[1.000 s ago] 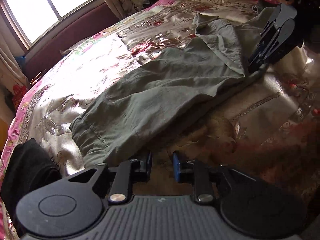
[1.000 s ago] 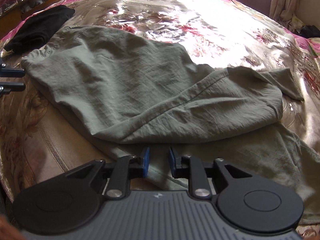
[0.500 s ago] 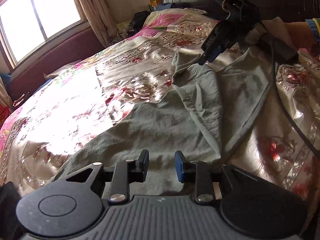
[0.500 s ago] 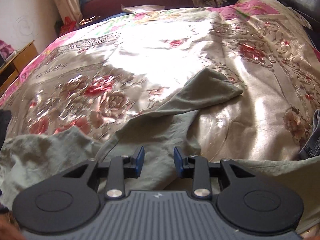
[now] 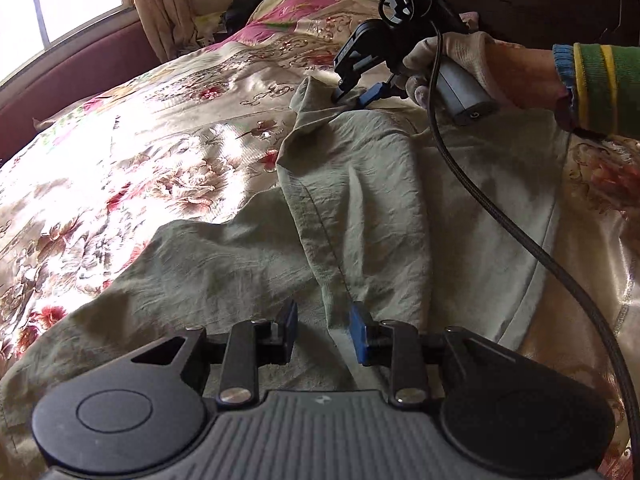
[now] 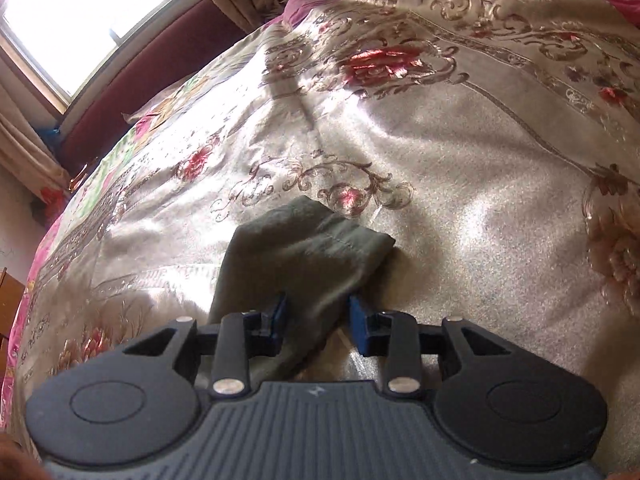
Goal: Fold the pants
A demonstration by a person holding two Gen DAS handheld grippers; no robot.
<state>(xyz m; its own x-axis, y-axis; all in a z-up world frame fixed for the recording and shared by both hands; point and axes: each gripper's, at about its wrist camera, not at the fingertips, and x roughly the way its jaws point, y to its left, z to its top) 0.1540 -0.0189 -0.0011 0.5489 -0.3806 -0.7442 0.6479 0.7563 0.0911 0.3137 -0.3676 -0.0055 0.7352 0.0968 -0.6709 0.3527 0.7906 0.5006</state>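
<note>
The green pants (image 5: 360, 200) lie spread out and wrinkled on the bed (image 5: 120, 160), which has a shiny cover with red flowers. Closest to the left wrist camera, the left gripper (image 5: 323, 330) is low over the pants. Its jaws have just been opening a little, and there is a gap between the blue pads, which do not squeeze the cloth below them. A long seam on the pants runs away from this gripper toward the far end of the pants. A black cable (image 5: 520, 232) hangs across the pants on the right side. At the far end of the pants, the right gripper (image 5: 356, 98) points down at a raised corner of cloth, held by a hand in a light glove (image 5: 460, 64) with a green and yellow striped sleeve (image 5: 600, 88) behind it. In the right wrist view, a pants corner (image 6: 304, 256) sits between the right gripper's (image 6: 316, 320) blue pads. Its jaws have just been opening, and the pads stand a bit apart on each side of the cloth. Beyond the pants, past the bed, are a window (image 5: 60, 8) and a curtain (image 5: 160, 8).
</note>
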